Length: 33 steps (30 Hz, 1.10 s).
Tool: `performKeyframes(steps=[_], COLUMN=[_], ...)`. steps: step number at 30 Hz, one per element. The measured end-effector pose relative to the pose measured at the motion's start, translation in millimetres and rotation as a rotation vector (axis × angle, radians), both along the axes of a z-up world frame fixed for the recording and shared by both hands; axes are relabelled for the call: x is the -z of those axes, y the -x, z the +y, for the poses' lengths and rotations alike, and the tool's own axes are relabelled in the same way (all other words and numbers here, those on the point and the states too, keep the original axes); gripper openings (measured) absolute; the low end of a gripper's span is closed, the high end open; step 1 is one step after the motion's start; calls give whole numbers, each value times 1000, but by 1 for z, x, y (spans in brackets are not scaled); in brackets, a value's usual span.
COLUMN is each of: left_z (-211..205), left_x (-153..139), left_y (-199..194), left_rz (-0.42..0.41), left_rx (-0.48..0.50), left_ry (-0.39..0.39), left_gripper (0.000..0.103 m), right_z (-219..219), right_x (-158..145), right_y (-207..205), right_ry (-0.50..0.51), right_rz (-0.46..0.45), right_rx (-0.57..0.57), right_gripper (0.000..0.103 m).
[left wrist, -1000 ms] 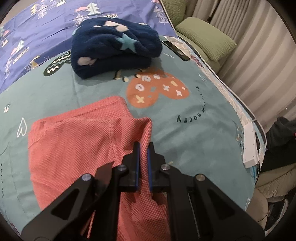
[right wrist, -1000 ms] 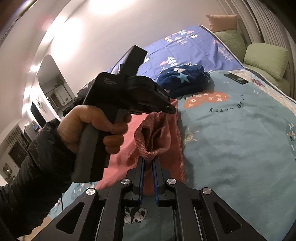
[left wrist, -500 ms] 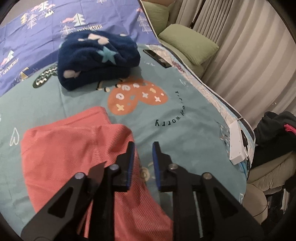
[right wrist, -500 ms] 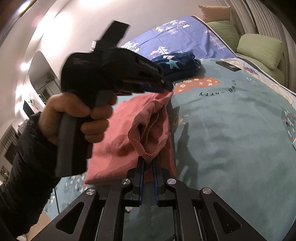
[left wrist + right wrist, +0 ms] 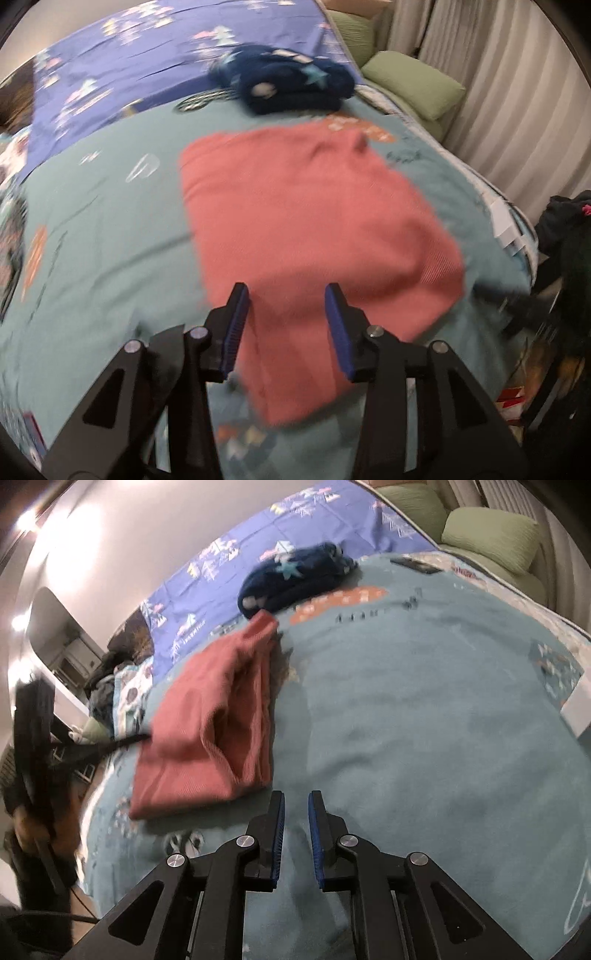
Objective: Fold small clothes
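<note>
A coral-pink knit garment (image 5: pixel 310 221) lies folded on the teal blanket (image 5: pixel 103 229). My left gripper (image 5: pixel 286 290) hovers over its near edge. The jaws are opening, spread wide, and the cloth beneath is not pinched. In the right wrist view the same garment (image 5: pixel 214 720) rests to the left, its layered edge facing me. My right gripper (image 5: pixel 296 797) sits just right of that edge above bare blanket (image 5: pixel 424 720). Its jaws are opening, a narrow gap between the blue pads, and nothing is in them. The hand (image 5: pixel 26 812) with the left gripper blurs at the left edge.
A folded navy star-print blanket (image 5: pixel 291 83) lies beyond the garment, on a purple sheet (image 5: pixel 147 55). Green cushions (image 5: pixel 413 85) and curtains (image 5: pixel 517 92) line the far right side. A white power strip (image 5: pixel 506 221) sits on the bed's right edge, dark clothes (image 5: pixel 569 240) beyond it.
Both grippers let go of the pink garment and opened. The left one pulled back quickly, so the whole garment now shows flat. The right one dipped toward the blanket.
</note>
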<state>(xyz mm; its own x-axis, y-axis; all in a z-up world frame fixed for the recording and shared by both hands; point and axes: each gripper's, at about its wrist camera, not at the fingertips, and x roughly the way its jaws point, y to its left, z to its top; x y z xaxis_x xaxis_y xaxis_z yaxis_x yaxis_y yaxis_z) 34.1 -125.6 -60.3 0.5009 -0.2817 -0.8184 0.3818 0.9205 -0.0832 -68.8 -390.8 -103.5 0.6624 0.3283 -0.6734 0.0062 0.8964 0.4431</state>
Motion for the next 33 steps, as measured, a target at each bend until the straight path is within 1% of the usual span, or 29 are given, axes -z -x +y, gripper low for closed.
performKeyframes(steps=[2, 4, 6, 7, 8, 10, 12, 13, 14, 15, 16, 17, 18, 20, 21, 23, 25, 27, 29, 30, 31, 32, 33], left_z=[11, 16, 21, 23, 25, 28, 35, 39, 41, 43, 44, 45, 46, 45, 44, 38, 30, 21, 12, 10, 8, 8, 9], left_x=[6, 10, 18, 22, 26, 36, 42, 42, 42, 41, 38, 34, 30, 16, 9, -4, -11, -12, -4, 2, 13, 22, 32], left_y=[11, 17, 17, 16, 15, 15, 16, 17, 18, 19, 20, 20, 21, 19, 17, 8, -3, -15, -31, -37, -47, -55, -60], left_rz=[-3, -1, 15, 21, 26, 36, 40, 44, 48, 47, 46, 41, 31, -7, -27, -60, -91, -95, -79, -71, -54, -41, -26], left_rx=[-27, -33, -56, -61, -66, -81, -95, -97, -95, -90, -84, -75, -71, -53, -42, -39, -36, -34, -25, -29, -40, -56, -71], left_ry=[-12, -4, 4, 8, 9, 3, 27, 43, 55, 58, 59, 60, 63, 89, 113, 150, 175, 196, 208, 198, 165, 133, 116], left_gripper=[45, 45, 46, 46, 46, 50, 54, 55, 55, 55, 55, 55, 55, 55, 55, 55, 55, 55, 55, 55, 55, 54, 54], right_z=[8, 22, 35, 42, 46, 47, 38, 29, 21, 15, 13, 12, 15, 22, 30, 46, 67, 78, 78, 72, 63, 53, 41], right_x=[-13, -24, -27, -25, -22, -6, 13, 21, 22, 20, 13, 4, -10, -28, -40, -50, -53, -47, -33, -25, -16, -7, 8], right_y=[-4, -10, -15, -20, -24, -36, -44, -44, -41, -39, -37, -34, -31, -31, -35, -50, -66, -86, -108, -119, -127, -135, -143], right_ry=[5, -31, -62, -60, -41, 25, 79, 77, 19, -7, 16, 50, 74, 57, 43, 42, 68, 91, 80, 79, 90, 114, 140], right_rz=[-50, -100, -125, -129, -117, -49, 32, 56, 57, 72, 72, 48, 4, -53, -90, -124, -142, -131, -82, -55, -31, -10, 39], right_rx=[-36, -108, -174, -199, -200, -150, -71, -37, -36, -26, -10, -5, -21, -72, -117, -178, -232, -255, -239, -215, -177, -141, -91], right_gripper=[15, 16, 16, 16, 16, 15, 9, 13, 13, 13, 14, 15, 15, 15, 15, 15, 15, 15, 15, 15, 15, 12, 13])
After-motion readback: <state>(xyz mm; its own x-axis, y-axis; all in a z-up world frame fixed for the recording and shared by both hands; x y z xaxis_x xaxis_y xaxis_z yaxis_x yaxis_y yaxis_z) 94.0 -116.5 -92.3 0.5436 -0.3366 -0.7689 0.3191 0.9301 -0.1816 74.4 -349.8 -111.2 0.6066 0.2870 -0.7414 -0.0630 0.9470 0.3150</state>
